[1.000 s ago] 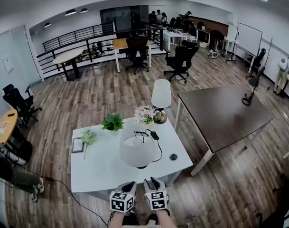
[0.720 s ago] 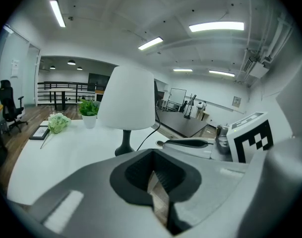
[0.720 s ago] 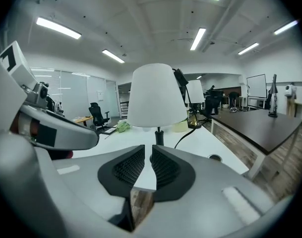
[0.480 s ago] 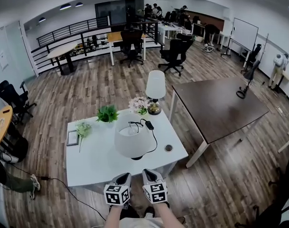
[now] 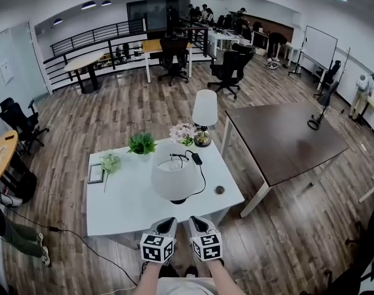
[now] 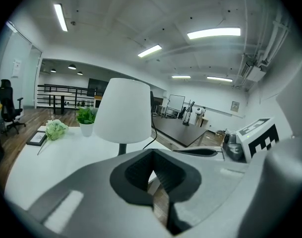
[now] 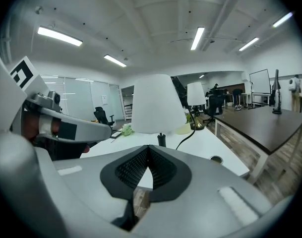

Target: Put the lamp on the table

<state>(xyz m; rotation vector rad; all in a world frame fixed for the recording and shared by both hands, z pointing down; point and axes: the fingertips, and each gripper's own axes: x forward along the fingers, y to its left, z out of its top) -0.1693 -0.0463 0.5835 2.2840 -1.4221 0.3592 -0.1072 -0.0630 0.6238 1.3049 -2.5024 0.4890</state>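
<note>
A lamp [image 5: 174,178] with a wide white shade stands on the white table [image 5: 122,211], right of its middle, and a black cord runs back from it. The same lamp [image 6: 123,112] fills the left gripper view, and in the right gripper view the lamp [image 7: 157,104] stands just ahead. My left gripper [image 5: 167,222] and right gripper [image 5: 196,220] sit side by side off the table's front edge, apart from the lamp. Both are shut and hold nothing. A second, taller lamp [image 5: 204,112] with a brass base stands at the table's far right corner.
On the table are a potted plant [image 5: 142,144], pale flowers [image 5: 183,133], a green sprig [image 5: 110,163], a picture frame [image 5: 96,173] and a small round hole [image 5: 219,190]. A dark brown table [image 5: 285,140] stands to the right. A cable [image 5: 70,235] crosses the wooden floor at left.
The head view has shifted slightly. The white-shaded lamp stays on the table and both grippers stay shut, side by side, off the front edge.
</note>
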